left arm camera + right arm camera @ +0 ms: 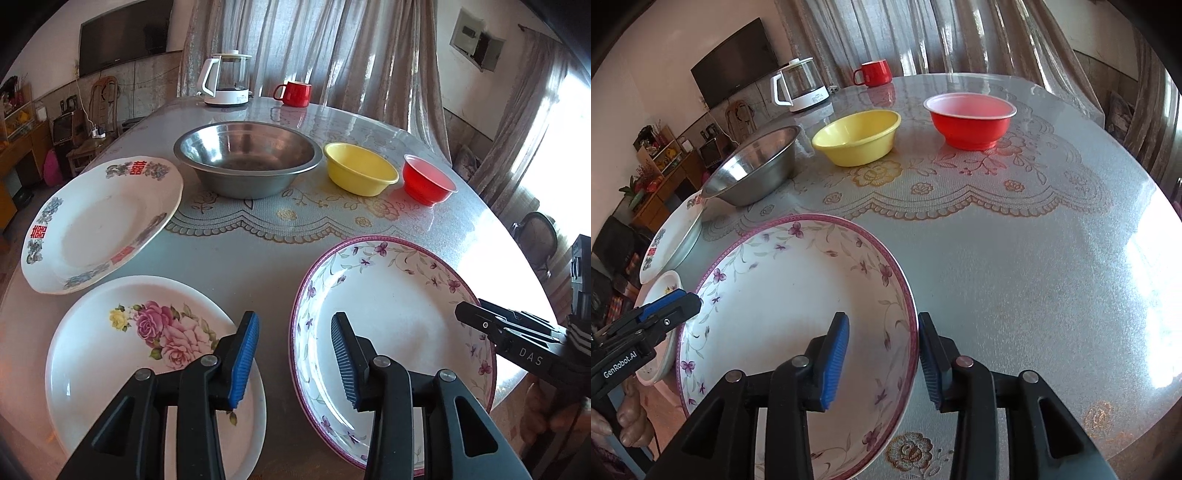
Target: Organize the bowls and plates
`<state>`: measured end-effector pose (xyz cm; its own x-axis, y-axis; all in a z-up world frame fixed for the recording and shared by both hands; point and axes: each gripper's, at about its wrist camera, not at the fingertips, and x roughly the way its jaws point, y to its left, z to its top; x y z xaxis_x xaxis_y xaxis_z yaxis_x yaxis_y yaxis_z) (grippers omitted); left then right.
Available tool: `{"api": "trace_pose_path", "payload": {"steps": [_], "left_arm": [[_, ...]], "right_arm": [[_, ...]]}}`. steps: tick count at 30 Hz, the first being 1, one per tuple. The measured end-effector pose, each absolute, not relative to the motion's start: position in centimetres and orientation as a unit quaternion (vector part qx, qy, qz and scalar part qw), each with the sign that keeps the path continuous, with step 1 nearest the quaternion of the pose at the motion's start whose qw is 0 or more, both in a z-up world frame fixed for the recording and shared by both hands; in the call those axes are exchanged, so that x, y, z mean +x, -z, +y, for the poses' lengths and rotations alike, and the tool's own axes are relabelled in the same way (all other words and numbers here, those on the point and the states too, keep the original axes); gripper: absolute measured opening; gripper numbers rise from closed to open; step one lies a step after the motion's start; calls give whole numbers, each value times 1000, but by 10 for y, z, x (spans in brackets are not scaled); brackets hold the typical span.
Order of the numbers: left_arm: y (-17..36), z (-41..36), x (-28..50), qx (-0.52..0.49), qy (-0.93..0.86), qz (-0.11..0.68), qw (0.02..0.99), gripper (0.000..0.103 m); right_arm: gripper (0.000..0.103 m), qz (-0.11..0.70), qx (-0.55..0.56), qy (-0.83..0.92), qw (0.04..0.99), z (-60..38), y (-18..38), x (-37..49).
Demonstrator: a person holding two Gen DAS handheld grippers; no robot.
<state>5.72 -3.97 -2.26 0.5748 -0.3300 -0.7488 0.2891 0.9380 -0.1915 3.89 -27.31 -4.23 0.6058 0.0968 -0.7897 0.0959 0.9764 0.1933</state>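
Left gripper [295,360]: jaws parted, nothing between the blue pads; it hangs over the gap between two plates, one pad above the rose plate [122,369], the other above the near-left rim of the purple-rimmed plate [402,288].

Right gripper [882,360]: jaws parted and set astride the right rim of the purple-rimmed plate [783,295], one pad inside the rim, one outside; neither pad presses on it, a sliver of gap showing on each side.

Purple-rimmed plate: round, lying flat at the near edge of the table [1034,277], flower-vine border facing up.

Rose plate: flat, just left of the purple-rimmed plate, apart from it.

Double-happiness plate [96,225]: farther left, at the table's left edge, its near rim just beside the rose plate.

Bowls, in a row across the middle of the table, all mouth-up: steel bowl [247,158], yellow bowl [360,168], red bowl [428,179], each set apart from the next.

Far edge: kettle [225,79] and red mug [293,92].

Surface: round table under a glossy grey cloth with gold and pink flower print; a broad bare stretch to the right of the purple-rimmed plate and between plates and bowls.

Room: curtains [332,48] behind, television [125,33] on the left wall.
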Motion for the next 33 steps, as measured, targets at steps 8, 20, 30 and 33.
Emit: {"api": "trace_pose_path", "payload": {"steps": [8, 20, 30, 33], "left_arm": [[8, -8, 57, -59, 155, 408, 898, 44], [-3, 76, 73, -106, 67, 381, 916, 44], [5, 140, 80, -137, -1, 376, 916, 49], [8, 154, 83, -146, -11, 375, 915, 55]], "right_arm": [[43, 410, 63, 7, 910, -257, 23, 43], [47, 419, 133, -183, 879, -189, 9, 88], [49, 449, 144, -251, 845, -115, 16, 136], [51, 456, 139, -252, 842, -103, 18, 145]]}}
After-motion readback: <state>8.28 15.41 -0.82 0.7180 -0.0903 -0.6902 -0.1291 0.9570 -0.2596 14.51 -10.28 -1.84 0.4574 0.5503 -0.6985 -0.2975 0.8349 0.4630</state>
